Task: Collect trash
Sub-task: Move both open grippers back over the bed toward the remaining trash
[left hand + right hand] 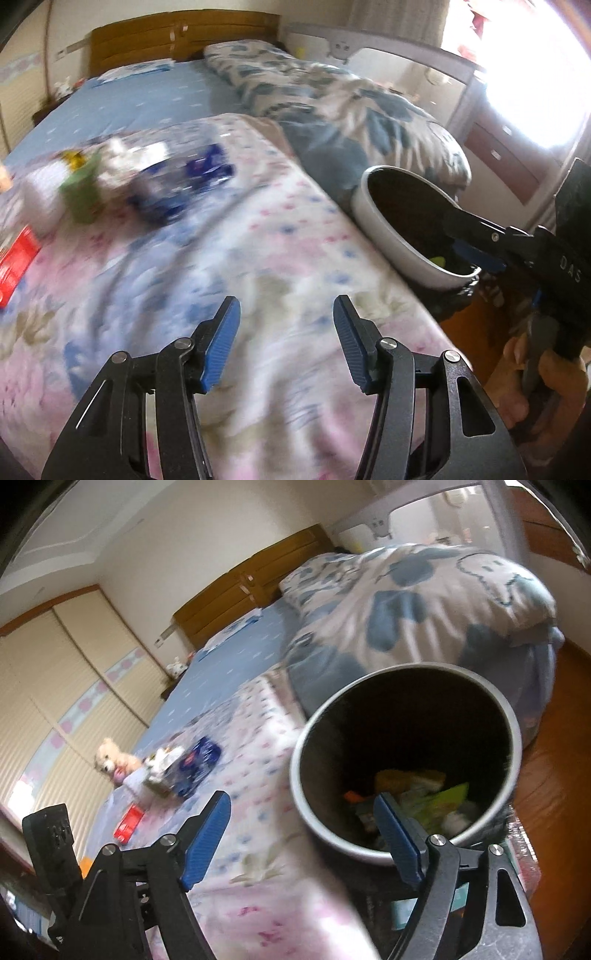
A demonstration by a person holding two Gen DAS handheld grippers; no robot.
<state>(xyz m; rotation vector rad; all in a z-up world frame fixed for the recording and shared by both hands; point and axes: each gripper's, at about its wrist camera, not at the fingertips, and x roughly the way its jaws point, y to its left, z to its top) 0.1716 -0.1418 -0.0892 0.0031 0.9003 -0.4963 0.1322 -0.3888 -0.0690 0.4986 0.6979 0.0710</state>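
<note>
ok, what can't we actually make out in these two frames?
- Trash pile on the bed: motion-blurred in the left wrist view, small in the right; labels unreadable.
- Bin contents: dark interior, and the right tool covers part of the bottom.
- Red packet: cut by the left view's edge.
- Teddy bear: too small and blurred for detail.
- Left tool: open, empty.
</note>
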